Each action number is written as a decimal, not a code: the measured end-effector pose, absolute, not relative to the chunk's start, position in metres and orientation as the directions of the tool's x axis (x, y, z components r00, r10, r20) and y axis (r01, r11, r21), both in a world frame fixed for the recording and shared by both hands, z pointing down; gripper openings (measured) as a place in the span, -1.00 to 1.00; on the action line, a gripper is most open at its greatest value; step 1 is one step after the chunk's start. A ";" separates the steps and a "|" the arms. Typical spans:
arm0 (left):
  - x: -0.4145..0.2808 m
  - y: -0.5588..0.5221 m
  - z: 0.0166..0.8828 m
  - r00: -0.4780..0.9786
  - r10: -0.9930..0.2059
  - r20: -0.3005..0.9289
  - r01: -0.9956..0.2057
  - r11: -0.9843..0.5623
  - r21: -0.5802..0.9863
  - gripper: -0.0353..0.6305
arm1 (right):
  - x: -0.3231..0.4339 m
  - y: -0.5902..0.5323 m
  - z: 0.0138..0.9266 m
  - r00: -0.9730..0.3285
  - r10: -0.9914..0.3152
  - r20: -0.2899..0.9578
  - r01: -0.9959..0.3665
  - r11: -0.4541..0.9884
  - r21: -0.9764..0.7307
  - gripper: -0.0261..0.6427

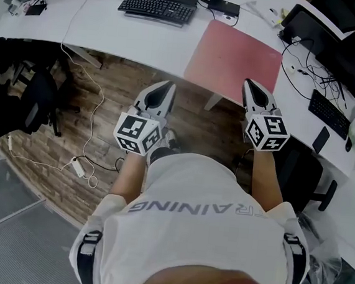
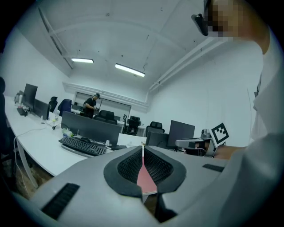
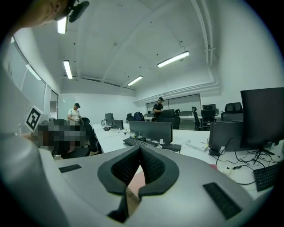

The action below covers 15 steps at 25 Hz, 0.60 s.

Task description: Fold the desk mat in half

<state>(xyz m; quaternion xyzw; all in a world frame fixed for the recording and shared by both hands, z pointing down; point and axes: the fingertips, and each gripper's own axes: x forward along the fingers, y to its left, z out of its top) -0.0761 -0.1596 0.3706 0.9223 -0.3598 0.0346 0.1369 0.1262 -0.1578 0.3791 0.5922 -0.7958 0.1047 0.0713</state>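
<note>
I have both tools short of the counter [image 1: 113, 29], neither touching anything. The left hand-held gripper [image 1: 168, 85] has its jaws pressed together with nothing between them, and the right hand-held gripper [image 1: 248, 83] is closed and empty too. The pink desk mat [image 1: 235, 56] lies flat on the counter, its near edge along the counter's front edge, just ahead of both tips. My worry: if I go in with the jaws shut, I will shove the mat away instead of pinching it. Uneven grabs at the two near corners would skew the fold, and the cables [image 1: 306, 72] beside the mat could snag it.
</note>
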 end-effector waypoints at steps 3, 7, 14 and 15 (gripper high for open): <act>-0.084 -0.181 0.373 0.762 -0.626 0.166 -0.647 -0.725 0.238 -0.78 | 0.119 -0.171 0.380 -0.252 -0.936 0.246 -0.968 0.241 -0.074 -0.85; -0.093 -0.203 0.379 0.797 -0.580 0.170 -0.604 -0.758 0.247 -0.78 | 0.109 -0.182 0.388 -0.201 -0.943 0.265 -0.979 0.189 -0.071 -0.85; -0.117 -0.231 0.393 0.817 -0.548 0.179 -0.577 -0.771 0.269 -0.78 | 0.088 -0.202 0.401 -0.161 -0.941 0.296 -0.987 0.154 -0.047 -0.85; -0.121 -0.234 0.395 0.817 -0.547 0.182 -0.577 -0.769 0.277 -0.78 | 0.084 -0.204 0.404 -0.163 -0.938 0.306 -0.987 0.158 -0.041 -0.85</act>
